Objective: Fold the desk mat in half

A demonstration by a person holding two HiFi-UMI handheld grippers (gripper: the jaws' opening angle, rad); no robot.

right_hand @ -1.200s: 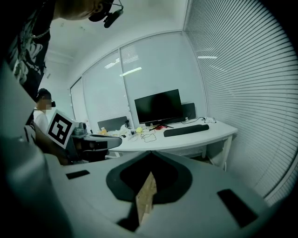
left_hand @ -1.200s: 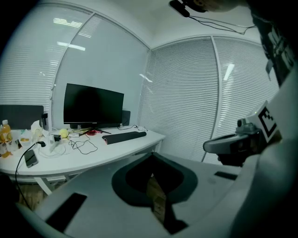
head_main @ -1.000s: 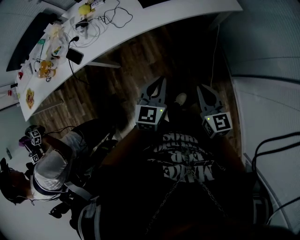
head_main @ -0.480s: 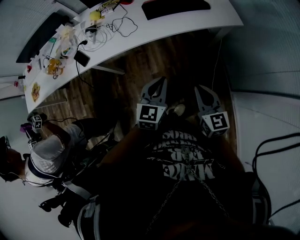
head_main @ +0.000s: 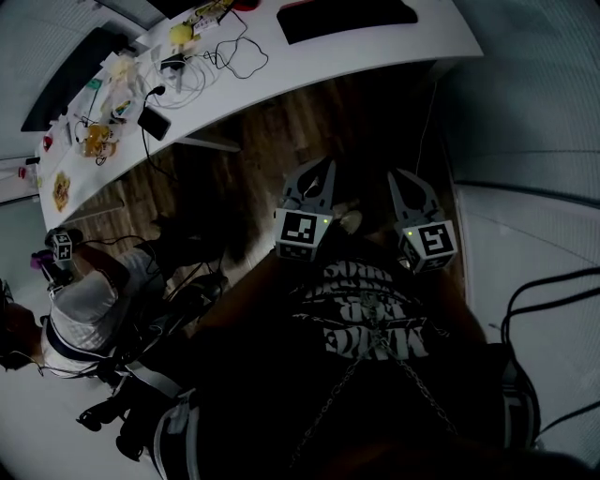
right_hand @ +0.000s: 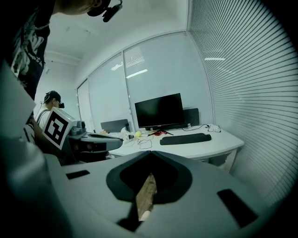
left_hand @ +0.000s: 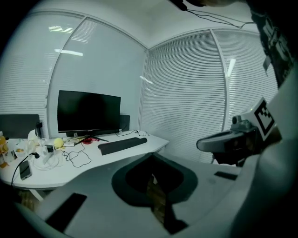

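Head view: we are looking steeply down at our two grippers, which are pointing side by side toward a white desk (head_main: 375, 52), with the wooden floor (head_main: 281, 131) beneath them.
Left gripper (head_main: 325, 169): we are holding its jaws closed, with nothing between them; only a strip of floor is showing through the slit behind the tips.
Right gripper (head_main: 397, 180): we are holding these jaws closed and empty too, just beside the left jaws without touching them.
Desk mat (head_main: 347, 17): it is lying as a long dark strip on the desk, well beyond both pairs of jaws, ahead and to the right of the left jaws and ahead and a little left of the right jaws; neither pair is touching it.
Monitor (left_hand: 88, 111): it is standing behind the mat, farther from the jaws.
Cables (head_main: 234, 42): they are trailing over the desk, left of the mat.
Other person (head_main: 89, 314): they are sitting well off to the left of the left jaws.
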